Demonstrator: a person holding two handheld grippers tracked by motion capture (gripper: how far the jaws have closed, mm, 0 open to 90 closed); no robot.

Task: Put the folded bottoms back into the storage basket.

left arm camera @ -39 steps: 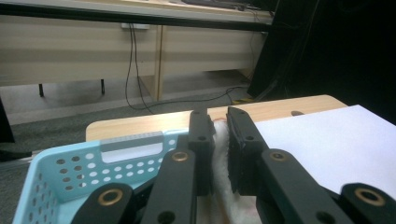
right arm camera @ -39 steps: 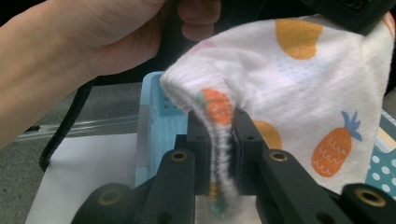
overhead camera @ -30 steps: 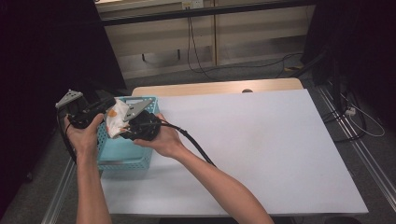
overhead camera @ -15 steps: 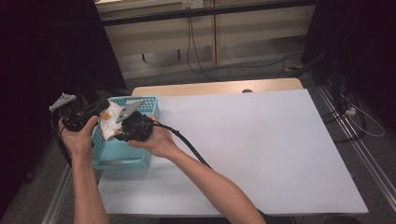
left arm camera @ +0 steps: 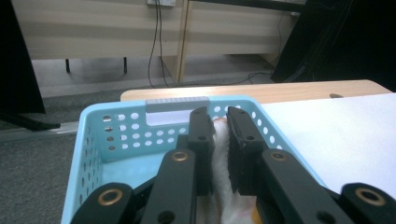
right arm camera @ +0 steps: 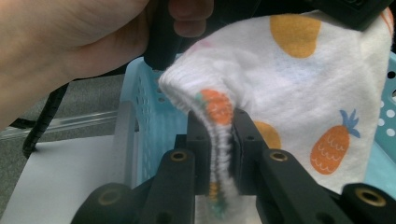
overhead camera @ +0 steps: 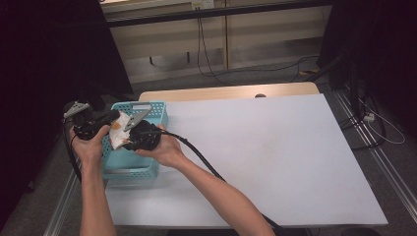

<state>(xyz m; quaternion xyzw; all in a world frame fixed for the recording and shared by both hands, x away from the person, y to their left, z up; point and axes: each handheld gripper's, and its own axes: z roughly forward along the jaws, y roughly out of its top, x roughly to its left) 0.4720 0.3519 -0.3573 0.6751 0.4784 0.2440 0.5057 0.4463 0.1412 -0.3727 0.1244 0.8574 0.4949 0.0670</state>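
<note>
I see a small white cloth [right arm camera: 299, 107] with orange pineapples on it — it hangs over the blue basket [overhead camera: 150, 109], held up between my two tongs. In the high view the cloth [overhead camera: 118, 133] sits right between the two hands, above the basket's middle.

My right gripper [right arm camera: 223, 126] is clenched on a folded edge of the cloth. The white fuzzy edge is squeezed tight between its two black jaws. In the high view this gripper [overhead camera: 140, 139] is over the basket, and its black cable runs back along the arm.

My left gripper [left arm camera: 220, 122] is clenched on the cloth too — a strip of white cloth is pinched between its jaws. From this gripper I look down into the basket [left arm camera: 116, 135], which has little round holes in its walls and a grey handle bar on the far rim. In the high view the left gripper [overhead camera: 93, 123] is at the basket's left edge.

The basket stands on the left side of a white table [overhead camera: 275, 147].
</note>
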